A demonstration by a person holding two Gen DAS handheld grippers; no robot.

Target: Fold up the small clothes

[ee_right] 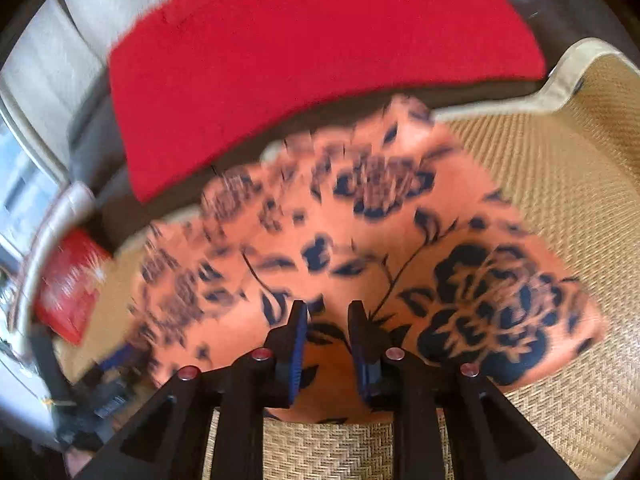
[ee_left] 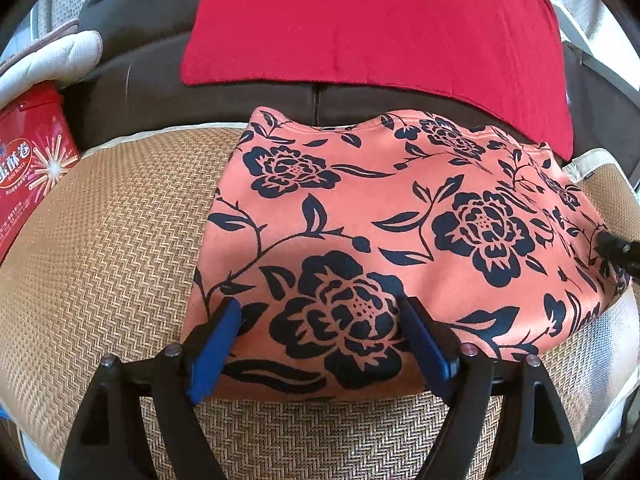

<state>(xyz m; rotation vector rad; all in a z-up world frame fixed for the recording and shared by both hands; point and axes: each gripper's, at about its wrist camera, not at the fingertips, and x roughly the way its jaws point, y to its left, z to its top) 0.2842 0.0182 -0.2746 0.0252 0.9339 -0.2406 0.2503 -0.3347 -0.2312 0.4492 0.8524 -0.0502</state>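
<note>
An orange garment with a dark blue flower print lies folded flat on a woven rattan seat mat. My left gripper is open, its blue-padded fingers spread over the garment's near left edge, holding nothing. In the blurred right wrist view the same garment lies on the mat. My right gripper hovers over its near edge with a narrow gap between the fingers and nothing between them. The right gripper's tip also shows at the far right of the left wrist view.
A red cloth hangs over the dark sofa back behind the garment. A red printed tin stands at the left, with a white padded item above it. The mat's pale border curves at the right.
</note>
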